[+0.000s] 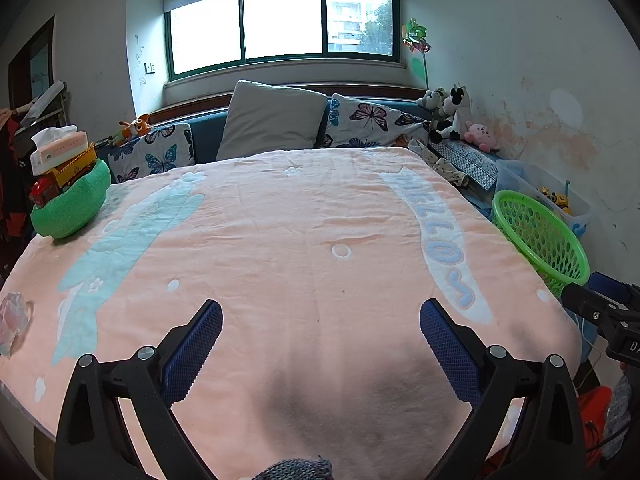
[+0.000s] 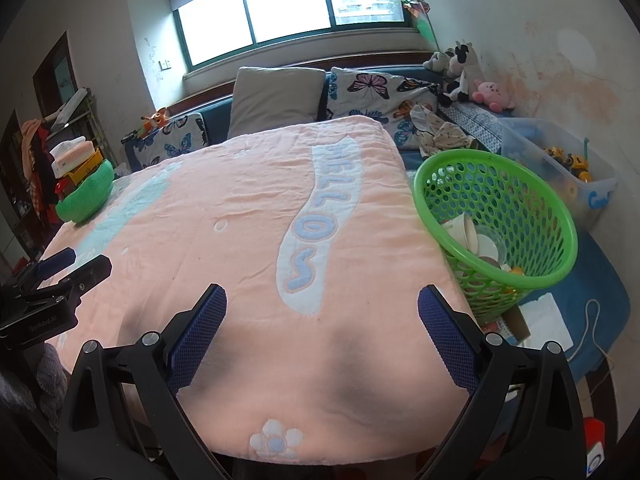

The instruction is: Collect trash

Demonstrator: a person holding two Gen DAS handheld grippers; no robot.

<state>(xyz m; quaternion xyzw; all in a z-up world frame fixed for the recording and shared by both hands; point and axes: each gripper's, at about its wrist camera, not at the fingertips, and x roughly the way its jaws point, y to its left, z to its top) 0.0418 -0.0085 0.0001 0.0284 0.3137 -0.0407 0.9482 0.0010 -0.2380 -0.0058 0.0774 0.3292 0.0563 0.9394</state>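
A crumpled clear plastic wrapper (image 1: 14, 318) lies on the pink blanket (image 1: 312, 264) at the far left edge in the left wrist view. The green mesh basket (image 2: 496, 216) stands off the blanket's right side and holds paper cups (image 2: 472, 236) and other scraps. My left gripper (image 1: 320, 320) hovers open over the blanket's near part, nothing between its fingers. My right gripper (image 2: 320, 304) is also open and empty above the blanket's near right corner, the basket to its right. The left gripper (image 2: 60, 268) shows at the left edge of the right wrist view.
A green cushion (image 1: 72, 204) with a toy truck and tissue box sits at the blanket's far left corner. Pillows (image 1: 272, 120) and plush toys (image 1: 456, 116) line the back. A clear bin of toys (image 2: 560, 164) stands by the right wall. Paper (image 2: 544, 320) lies beside the basket.
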